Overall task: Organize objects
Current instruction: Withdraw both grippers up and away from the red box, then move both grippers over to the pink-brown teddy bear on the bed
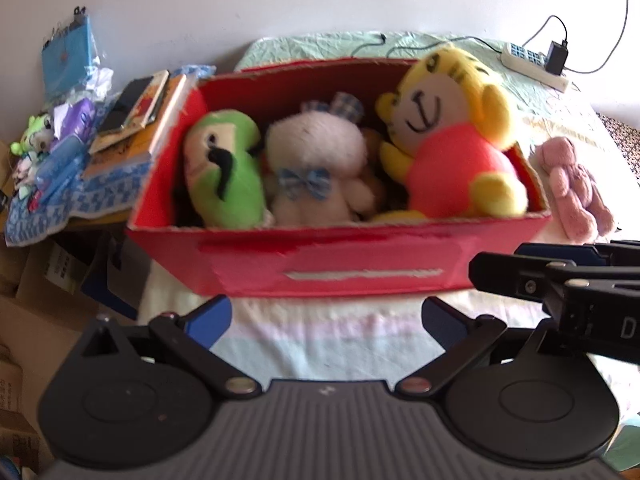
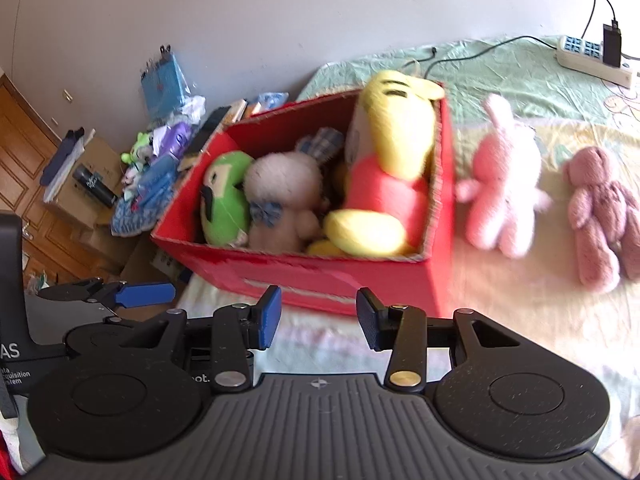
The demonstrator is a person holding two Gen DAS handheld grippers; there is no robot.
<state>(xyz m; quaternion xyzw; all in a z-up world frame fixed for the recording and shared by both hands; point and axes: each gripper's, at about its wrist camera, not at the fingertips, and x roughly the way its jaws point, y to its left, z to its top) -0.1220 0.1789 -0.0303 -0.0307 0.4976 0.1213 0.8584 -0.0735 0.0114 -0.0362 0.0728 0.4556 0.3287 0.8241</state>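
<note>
Red box: open-topped cardboard, rough cut rim, pale slot on its front wall; stood on the bed, near the wall end.
Yellow tiger plush: yellow head with dark stripes, white face, coral-red body; sat upright at the box's right end, head above the rim.
White plush: fluffy, blue checked bow at the neck; sat in the middle of the box, touching its neighbours.
Green plush: green body, pale face, black mark; leaned in the box's left end.
Light pink bunny plush: long ears, lay on the bed just beside the box's right wall.
Dusty pink bear plush: knitted look, lay on the bed beyond the bunny, apart from the box.
Left tool: released, blue-padded fingers spread wide, empty, in front of the box.
Right tool: released, fingers parted, empty, before the box's front wall.
Power strip: white, on the bed's far side, with a black adapter plugged in.
</note>
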